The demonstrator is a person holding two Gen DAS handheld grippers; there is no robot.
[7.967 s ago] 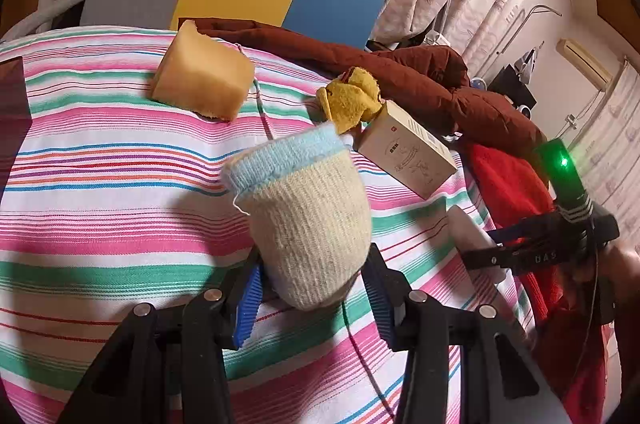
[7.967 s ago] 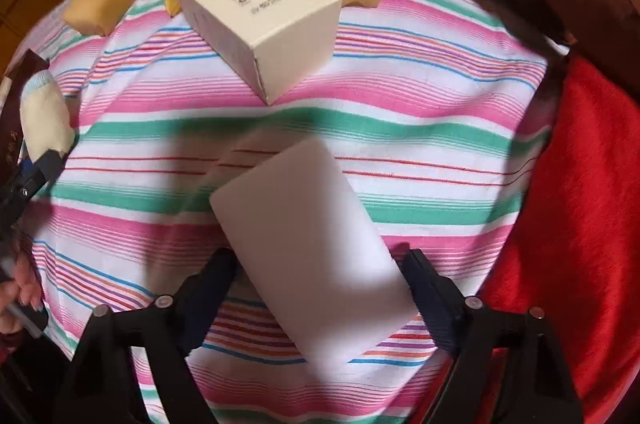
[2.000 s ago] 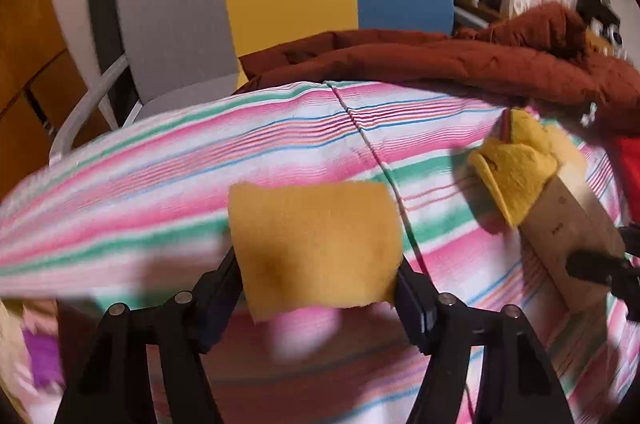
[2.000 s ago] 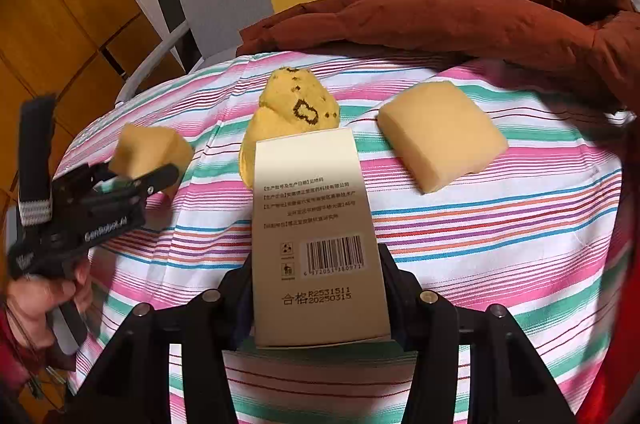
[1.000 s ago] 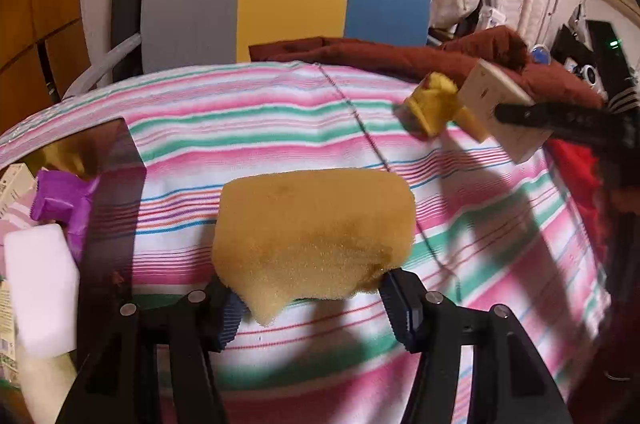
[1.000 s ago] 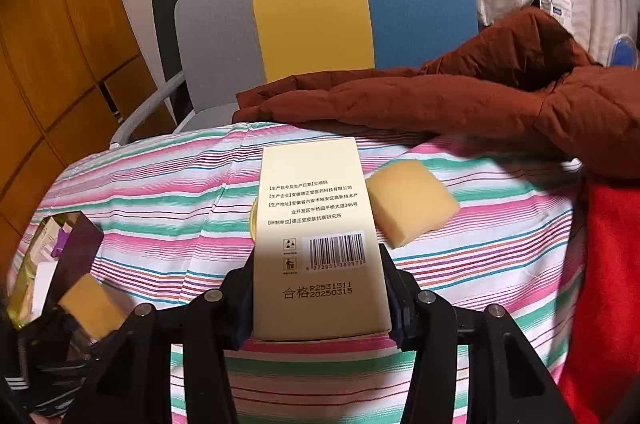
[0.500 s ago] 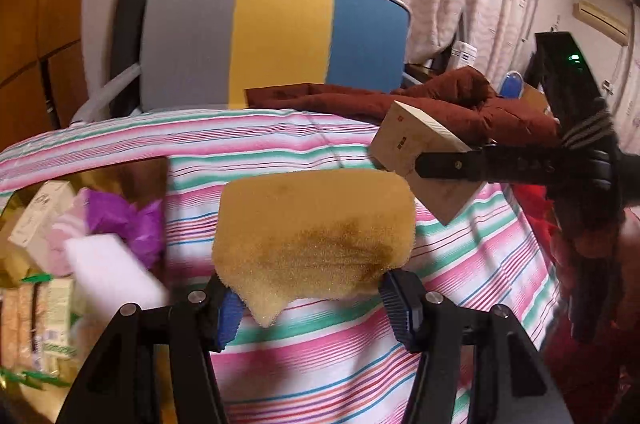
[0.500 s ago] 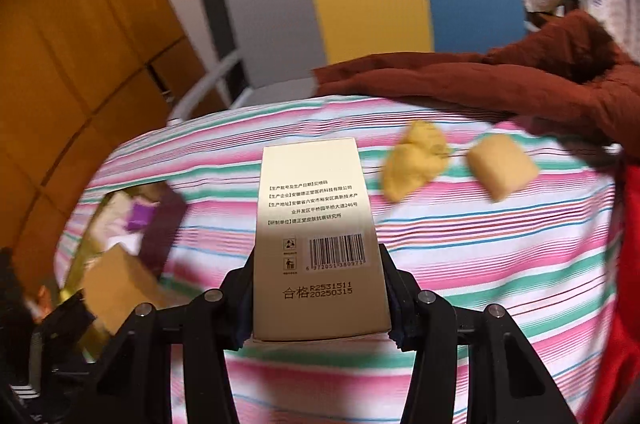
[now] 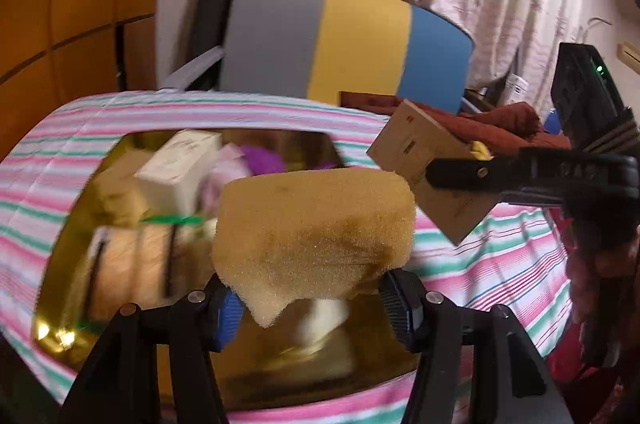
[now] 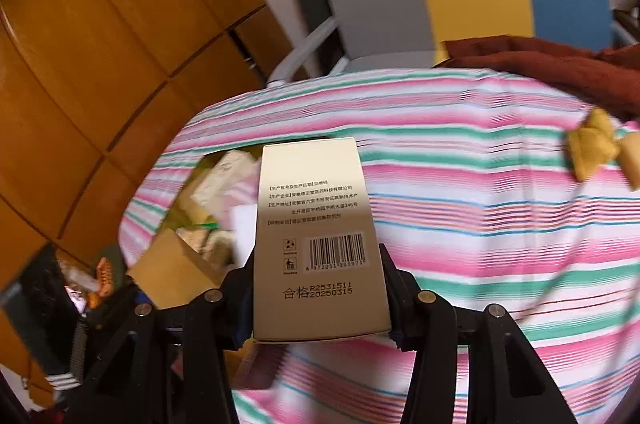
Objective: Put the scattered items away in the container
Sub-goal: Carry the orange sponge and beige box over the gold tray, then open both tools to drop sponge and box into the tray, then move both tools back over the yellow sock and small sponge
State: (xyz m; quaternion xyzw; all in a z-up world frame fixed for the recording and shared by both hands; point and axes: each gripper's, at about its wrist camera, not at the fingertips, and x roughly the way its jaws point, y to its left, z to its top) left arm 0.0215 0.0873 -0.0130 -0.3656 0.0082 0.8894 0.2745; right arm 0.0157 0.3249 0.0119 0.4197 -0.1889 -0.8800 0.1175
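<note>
My left gripper [image 9: 312, 304] is shut on a yellow sponge [image 9: 314, 232] and holds it above the gold-walled container [image 9: 64, 236], which holds several items, among them a white box [image 9: 176, 171] and something purple [image 9: 260, 155]. My right gripper [image 10: 318, 304] is shut on a cream carton with a barcode [image 10: 320, 236] and holds it over the container's right edge [image 10: 200, 183]. In the left wrist view the right gripper [image 9: 520, 175] holds that carton [image 9: 432, 167] at the right. The left gripper's sponge [image 10: 168, 272] shows at the lower left of the right wrist view.
The container sits on a bed with a pink, green and white striped sheet [image 10: 480, 203]. A yellow plush toy [image 10: 592, 147] and another yellow sponge [image 10: 632, 155] lie at the far right. A brown coat [image 10: 560, 63] and a grey-yellow-blue chair [image 9: 340, 39] stand behind.
Both grippers have swung left with their loads. The sponge is now over the container and the carton has come to its right edge; the plush toy and second sponge have slid to the far right.
</note>
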